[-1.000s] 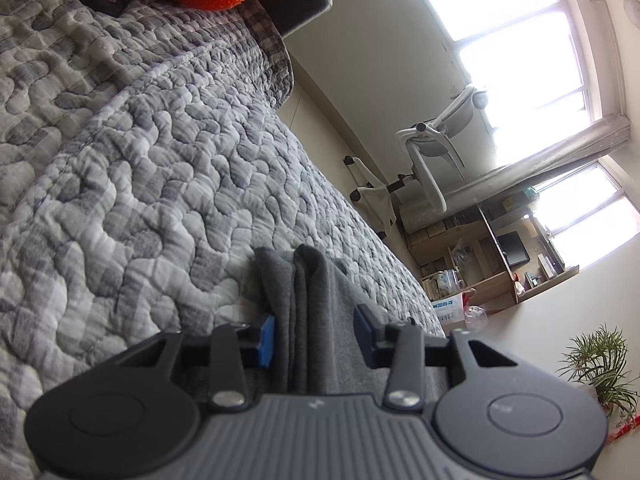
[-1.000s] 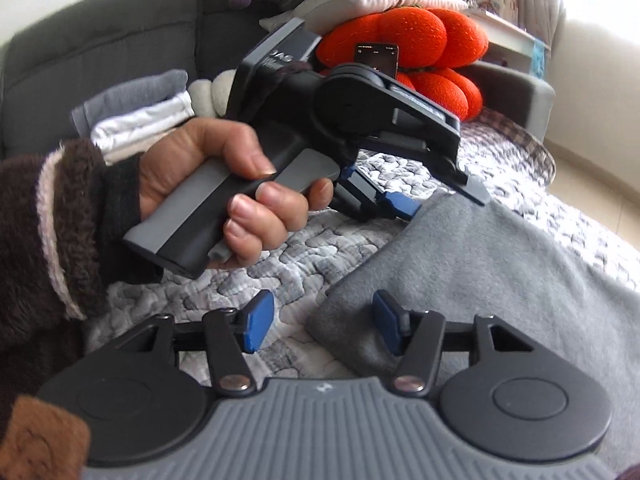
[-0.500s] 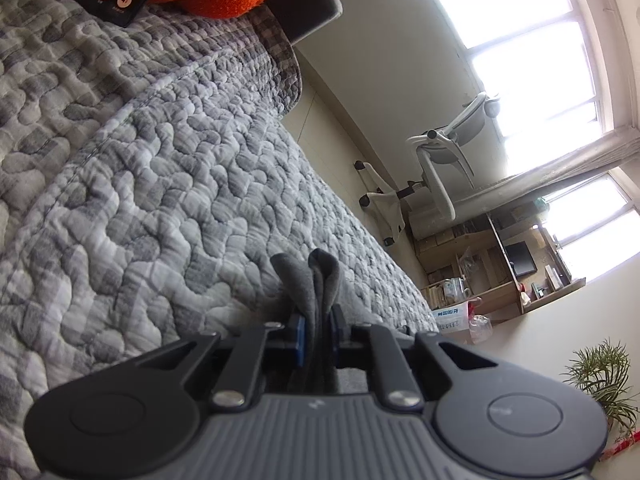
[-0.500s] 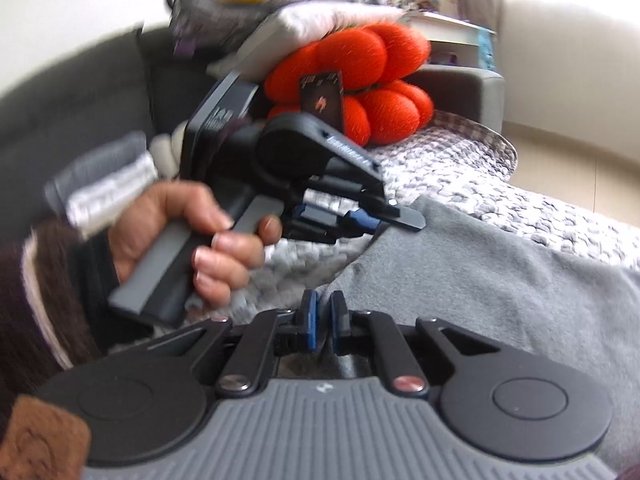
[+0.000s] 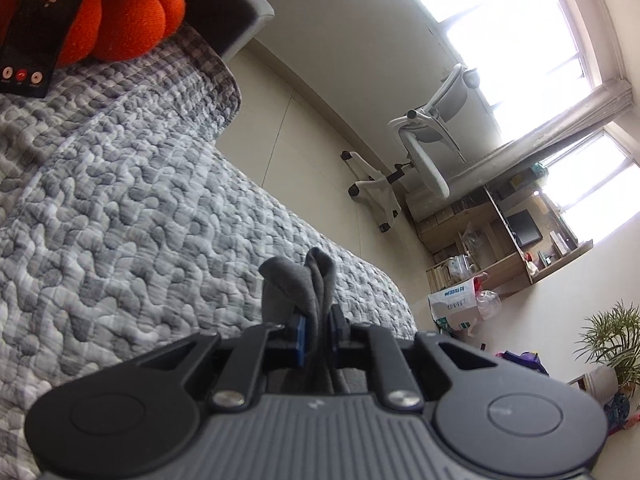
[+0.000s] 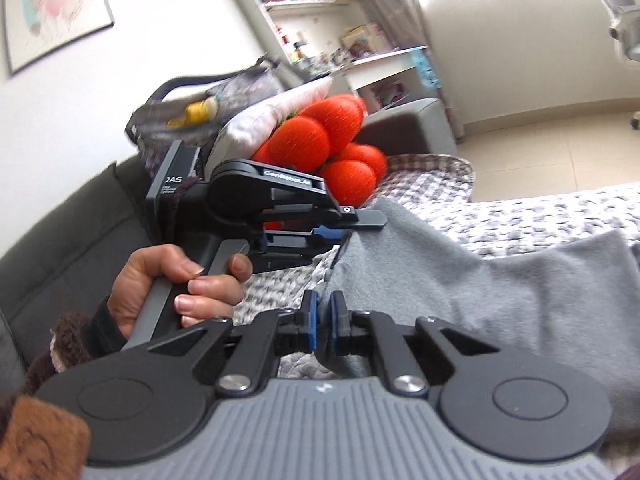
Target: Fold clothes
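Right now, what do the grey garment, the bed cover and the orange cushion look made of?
Garment: soft fleece or brushed knit, matte and fuzzy, probably. Bed cover: quilted woven cotton, going by its puckered stitching and grey print. Cushion: knitted or plush fabric over stuffing, with a nubby surface and bulging lobes.

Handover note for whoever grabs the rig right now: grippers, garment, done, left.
Left gripper: shut on a bunched edge of the grey garment.
Right gripper: shut on a nearby edge of the same garment.
Garment: its pinched edge is off the quilted cover; the rest drapes across the cover.
Done: both edges gripped.
Left: probably carry the held edge over, lay it flat, release. No finished fold shows yet.
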`<action>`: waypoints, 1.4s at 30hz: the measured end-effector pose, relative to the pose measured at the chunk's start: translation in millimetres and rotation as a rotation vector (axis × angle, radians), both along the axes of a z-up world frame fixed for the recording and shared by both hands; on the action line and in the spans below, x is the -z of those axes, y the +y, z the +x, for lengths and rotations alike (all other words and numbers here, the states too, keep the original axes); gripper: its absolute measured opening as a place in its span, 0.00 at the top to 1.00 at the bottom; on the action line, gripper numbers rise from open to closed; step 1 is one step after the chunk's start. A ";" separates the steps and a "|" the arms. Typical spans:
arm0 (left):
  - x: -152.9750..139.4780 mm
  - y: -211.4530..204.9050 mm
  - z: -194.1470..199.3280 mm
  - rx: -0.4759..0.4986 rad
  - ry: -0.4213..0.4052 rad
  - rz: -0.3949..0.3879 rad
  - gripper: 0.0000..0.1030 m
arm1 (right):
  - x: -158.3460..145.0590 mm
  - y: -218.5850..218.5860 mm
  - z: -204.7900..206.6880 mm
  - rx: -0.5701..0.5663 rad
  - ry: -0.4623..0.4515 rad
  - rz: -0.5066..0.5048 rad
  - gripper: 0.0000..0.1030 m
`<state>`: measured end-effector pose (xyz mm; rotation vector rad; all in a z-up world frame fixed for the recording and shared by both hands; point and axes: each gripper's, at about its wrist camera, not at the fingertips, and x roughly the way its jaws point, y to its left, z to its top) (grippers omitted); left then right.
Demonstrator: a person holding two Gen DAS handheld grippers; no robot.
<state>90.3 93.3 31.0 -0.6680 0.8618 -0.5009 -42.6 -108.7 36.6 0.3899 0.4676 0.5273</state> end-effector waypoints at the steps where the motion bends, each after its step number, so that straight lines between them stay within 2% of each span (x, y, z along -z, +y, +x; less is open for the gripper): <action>1: -4.3 -8.7 0.8 0.009 -0.003 0.004 0.90 | -1.6 -6.0 -2.6 0.018 0.001 0.012 0.92; 6: -16.7 -59.3 4.4 0.081 -0.012 0.020 0.90 | -6.4 -41.0 -17.7 0.100 0.012 0.076 0.92; 10: -9.9 -102.3 9.2 0.136 0.016 0.033 0.90 | -3.1 -72.7 -27.7 0.154 0.049 0.129 0.92; 16: 22.4 -151.3 19.2 0.198 0.081 0.037 0.90 | 7.7 -112.7 -38.6 0.243 0.114 0.153 0.92; 21: 56.4 -164.1 22.5 0.178 0.071 -0.021 0.85 | 19.7 -141.2 -41.5 0.301 0.167 0.165 0.90; 23: 67.5 -162.2 22.5 0.167 0.058 -0.065 0.84 | 23.7 -150.9 -40.6 0.321 0.179 0.158 0.83; 25: 72.4 -154.4 21.0 0.170 0.047 -0.117 0.77 | 26.0 -159.0 -37.0 0.329 0.198 0.169 0.83; 27: 69.5 -144.9 16.8 0.166 0.005 -0.129 0.68 | 27.3 -166.0 -33.0 0.330 0.213 0.179 0.83; 28: 65.5 -139.5 13.3 0.158 -0.031 -0.112 0.67 | 27.3 -169.4 -28.9 0.326 0.218 0.174 0.83; 29: 62.1 -134.0 9.8 0.150 -0.065 -0.091 0.66 | 27.7 -171.6 -24.5 0.324 0.221 0.172 0.75; 30: 59.6 -128.3 6.6 0.135 -0.093 -0.068 0.66 | 28.3 -173.4 -20.3 0.324 0.225 0.172 0.61; 31: 57.7 -121.8 3.0 0.112 -0.120 -0.043 0.67 | 29.5 -175.0 -16.3 0.319 0.225 0.177 0.58; 36: 63.2 -98.3 -13.7 0.069 -0.180 0.019 0.69 | 42.3 -181.8 10.4 0.282 0.267 0.208 0.58; 42: 67.3 -93.2 -41.1 0.054 -0.271 0.062 0.71 | 65.0 -187.9 34.9 0.251 0.354 0.277 0.58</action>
